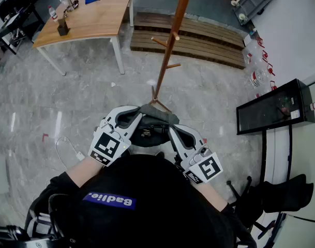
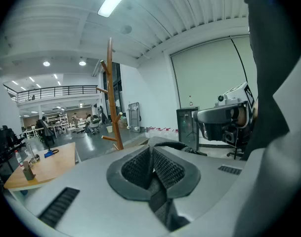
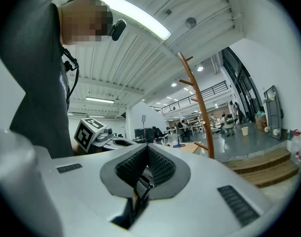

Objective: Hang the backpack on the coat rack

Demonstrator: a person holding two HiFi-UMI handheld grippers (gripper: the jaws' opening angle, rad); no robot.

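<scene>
I hold a dark grey backpack (image 1: 156,122) low in front of the person's body, between both grippers. My left gripper (image 1: 138,115) is shut on a dark strap (image 2: 158,195) of it, and the strap runs down between the pads. On the other side, my right gripper (image 1: 170,129) is shut on a strap with a small metal piece (image 3: 140,185). The wooden coat rack (image 1: 173,35) stands upright on the floor just beyond the backpack, its pegs bare. It also rises as a brown pole (image 2: 110,98) in the left gripper view, and the rack (image 3: 197,107) shows in the right gripper view.
A wooden table (image 1: 95,17) with small items stands at the far left. Low wooden steps (image 1: 198,35) lie behind the rack. A black glass cabinet (image 1: 273,107) and a dark office chair (image 1: 273,195) are at the right. A white cable (image 1: 64,148) lies on the floor.
</scene>
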